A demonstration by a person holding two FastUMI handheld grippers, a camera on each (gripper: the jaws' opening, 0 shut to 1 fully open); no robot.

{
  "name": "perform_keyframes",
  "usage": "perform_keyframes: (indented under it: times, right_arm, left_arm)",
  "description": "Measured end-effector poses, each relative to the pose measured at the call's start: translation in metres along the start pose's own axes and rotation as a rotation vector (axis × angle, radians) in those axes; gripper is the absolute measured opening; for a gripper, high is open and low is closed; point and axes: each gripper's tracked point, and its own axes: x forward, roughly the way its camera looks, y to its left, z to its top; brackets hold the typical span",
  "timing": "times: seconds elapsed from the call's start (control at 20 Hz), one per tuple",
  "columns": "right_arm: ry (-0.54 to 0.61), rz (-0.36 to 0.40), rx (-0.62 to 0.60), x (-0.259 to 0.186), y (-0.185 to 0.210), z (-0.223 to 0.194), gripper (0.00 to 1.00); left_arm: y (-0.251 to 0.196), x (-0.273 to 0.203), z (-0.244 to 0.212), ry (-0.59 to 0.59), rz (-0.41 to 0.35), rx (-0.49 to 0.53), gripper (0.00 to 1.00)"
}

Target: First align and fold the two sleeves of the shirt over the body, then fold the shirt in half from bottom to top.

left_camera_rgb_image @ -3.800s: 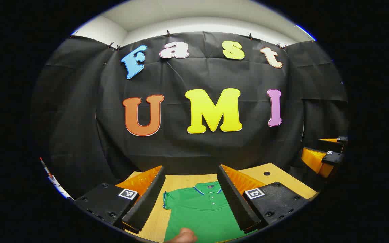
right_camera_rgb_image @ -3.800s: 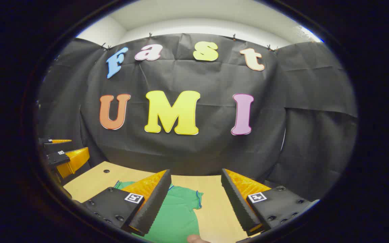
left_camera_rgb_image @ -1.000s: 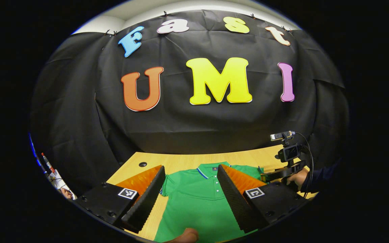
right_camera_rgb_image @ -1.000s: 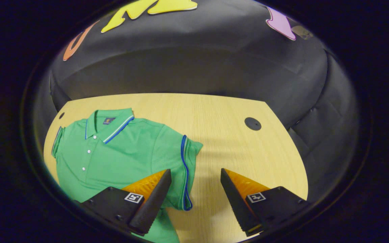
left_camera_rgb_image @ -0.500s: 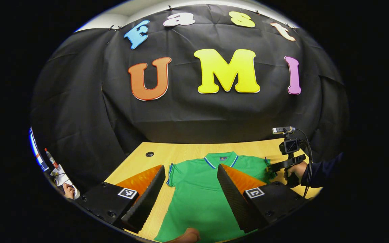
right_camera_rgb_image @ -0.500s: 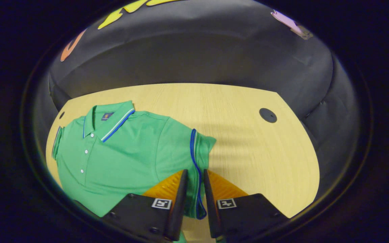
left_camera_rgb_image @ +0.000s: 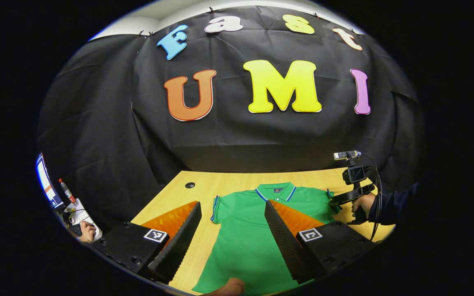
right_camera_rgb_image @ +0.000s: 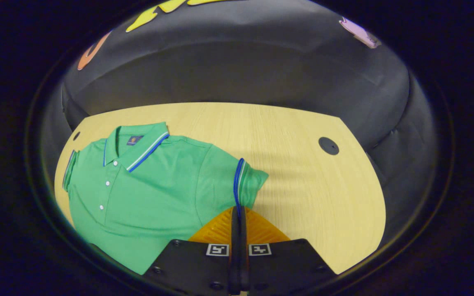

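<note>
We are clamping our right claw (right_camera_rgb_image: 238,222) on the blue-trimmed cuff of the right sleeve (right_camera_rgb_image: 245,181) of the green shirt (right_camera_rgb_image: 146,189), lying flat on the tabletop (right_camera_rgb_image: 303,185); our left claw (left_camera_rgb_image: 233,230) is hovering apart above it.

Light: even, bright, cast from above | Shadows: soft striped shadow thrown on the table (right_camera_rgb_image: 303,172) right of the shirt (right_camera_rgb_image: 154,185) | Glare: none | Focus: sharp at centre | Distortion: strong fisheye bending, edges dimmed and softened
</note>
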Motion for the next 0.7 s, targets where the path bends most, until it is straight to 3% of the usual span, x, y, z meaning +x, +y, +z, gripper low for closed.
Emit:
perform_keyframes:
  times: [0.3, 0.7]
  right_arm:
    - [-0.102, 0.041, -0.107, -0.034, 0.026, 0.029, 0.02]
    - [-0.128, 0.158, -0.192, -0.048, 0.082, 0.020, 0.02]
  left_arm:
    - [0.011, -0.016, 0.007, -0.021, 0.015, -0.022, 1.00]
    - [0.036, -0.041, -0.007, -0.010, 0.065, -0.046, 1.00]
